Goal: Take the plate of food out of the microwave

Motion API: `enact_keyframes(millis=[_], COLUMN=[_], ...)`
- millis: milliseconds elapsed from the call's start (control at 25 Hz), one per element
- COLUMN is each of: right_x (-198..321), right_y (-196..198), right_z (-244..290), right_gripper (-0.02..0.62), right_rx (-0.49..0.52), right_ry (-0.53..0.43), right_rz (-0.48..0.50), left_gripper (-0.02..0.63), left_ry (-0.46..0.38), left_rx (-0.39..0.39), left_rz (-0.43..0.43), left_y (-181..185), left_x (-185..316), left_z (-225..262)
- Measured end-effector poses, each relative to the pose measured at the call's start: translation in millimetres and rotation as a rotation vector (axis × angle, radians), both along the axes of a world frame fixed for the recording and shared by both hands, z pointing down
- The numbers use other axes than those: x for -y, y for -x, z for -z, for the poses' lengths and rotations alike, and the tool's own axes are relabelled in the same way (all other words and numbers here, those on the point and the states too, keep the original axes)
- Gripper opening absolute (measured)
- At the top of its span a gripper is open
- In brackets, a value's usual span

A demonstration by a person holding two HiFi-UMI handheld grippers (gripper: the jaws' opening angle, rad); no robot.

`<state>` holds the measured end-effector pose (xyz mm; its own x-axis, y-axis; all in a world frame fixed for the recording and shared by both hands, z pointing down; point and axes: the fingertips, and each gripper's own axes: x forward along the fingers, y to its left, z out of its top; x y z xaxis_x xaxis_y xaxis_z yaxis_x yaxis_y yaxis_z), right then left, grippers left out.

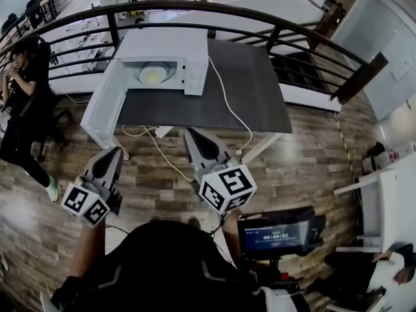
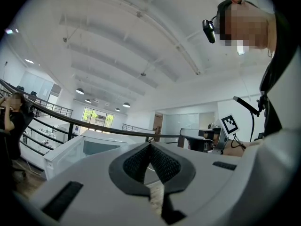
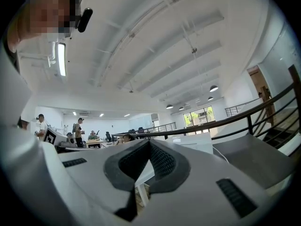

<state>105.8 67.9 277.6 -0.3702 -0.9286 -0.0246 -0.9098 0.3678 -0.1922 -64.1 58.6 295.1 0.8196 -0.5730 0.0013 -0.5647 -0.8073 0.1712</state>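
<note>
I count one open microwave (image 1: 162,60) upper centre, holding one white plate (image 1: 154,75) of yellow food; left gripper (image 1: 116,151) and right gripper (image 1: 190,134) both closed, empty.

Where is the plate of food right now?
Head view, upper left of centre: the plate sits inside the microwave, whose door stands open to the left, on the dark table's left end.

The plate (image 1: 153,75) sits inside the microwave (image 1: 166,44), which stands on the table (image 1: 247,90) before the railing (image 1: 214,5).

White microwave (image 1: 166,44), yellow food (image 1: 154,75), dk-grey table (image 1: 247,90), brown wood-grain floor (image 1: 305,168); right claw's cube (image 1: 227,187) blk/wht squares.
</note>
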Motion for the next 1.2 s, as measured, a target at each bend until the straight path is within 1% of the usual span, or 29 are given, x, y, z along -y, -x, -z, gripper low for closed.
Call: enact_keyframes(millis=[240,360,520,680,800,840,880,1000,1080,1200], right_x=[2,5,11,22,34,40,45,61,72,94], right_y=[5,10,18,29,34,39,44,52,56,70], right_z=[6,3,4,-2,-8,-10,-11,-15,-21,-37], right_gripper=[0.000,0.000,0.000,0.000,0.000,0.004,0.023,0.045,0.062,0.089], right_rx=[0.016,0.022,0.031,0.035,0.029,0.030,0.037,0.111,0.172,0.255], right_ry=[-0.001,0.004,0.010,0.021,0.042,0.047,0.049,0.060,0.087,0.138], right_rz=[0.004,0.004,0.001,-0.022,-0.054,-0.057,-0.061,-0.091,-0.108,-0.103], left_gripper=[0.003,0.003,0.003,0.003,0.003,0.003,0.003,0.003,0.003,0.002], left_ry=[-0.008,-0.001,-0.001,-0.011,-0.022,-0.025,-0.026,-0.023,-0.024,-0.045], left_rx=[0.003,-0.008,-0.009,-0.014,-0.020,-0.019,-0.019,-0.015,-0.018,-0.024], left_rz=[0.007,0.013,0.001,0.001,0.026,0.033,0.036,0.029,0.004,-0.024], left_y=[4,9,16,30,42,48,55,68,75,88], left_x=[4,7,9,17,26,29,31,39,42,47], left_z=[7,6,5,4,3,4,4,4,6,9])
